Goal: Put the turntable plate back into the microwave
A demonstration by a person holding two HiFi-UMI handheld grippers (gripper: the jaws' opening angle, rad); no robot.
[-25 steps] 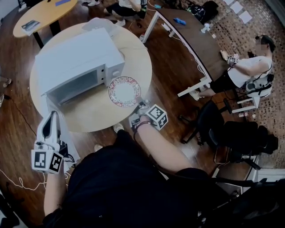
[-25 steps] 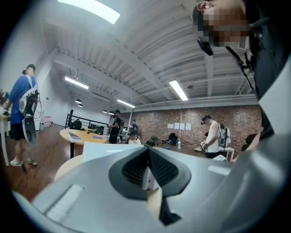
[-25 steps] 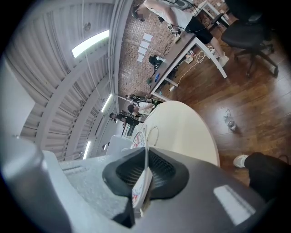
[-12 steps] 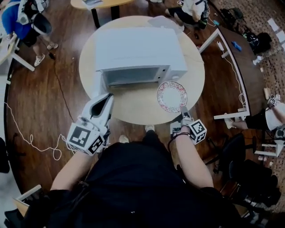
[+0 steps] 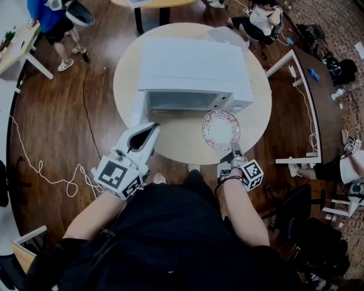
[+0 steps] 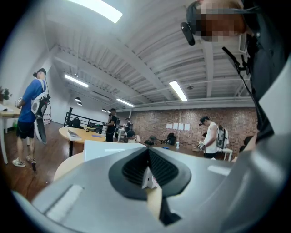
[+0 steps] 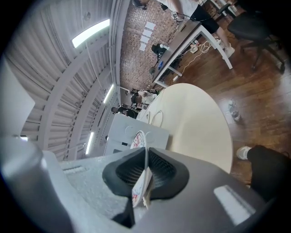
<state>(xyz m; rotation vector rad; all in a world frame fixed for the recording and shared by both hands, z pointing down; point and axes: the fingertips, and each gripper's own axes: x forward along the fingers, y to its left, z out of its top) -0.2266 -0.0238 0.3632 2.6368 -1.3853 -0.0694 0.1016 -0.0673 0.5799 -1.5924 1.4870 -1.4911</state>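
Note:
The turntable plate (image 5: 220,129), white with a red patterned rim, is held just above the round table (image 5: 182,139), in front of the microwave's right front corner. My right gripper (image 5: 235,151) is shut on its near edge. In the right gripper view the plate (image 7: 138,141) stands edge-on between the pads. The white microwave (image 5: 193,71) has its door (image 5: 138,108) swung open to the left, and its cavity (image 5: 182,101) shows. My left gripper (image 5: 152,128) is shut and empty, level by the table's edge below the door. Past its closed tips the left gripper view shows the microwave (image 6: 102,148).
A long desk (image 5: 296,74) and a dark office chair (image 5: 307,227) stand to the right. A white cable (image 5: 40,170) lies on the wood floor at left. A person in blue (image 5: 48,17) stands at the top left and others sit beyond the table.
The head view has swung round, so the microwave's open front now faces me. My right gripper has carried the plate a little leftward toward that front. The left gripper stays shut.

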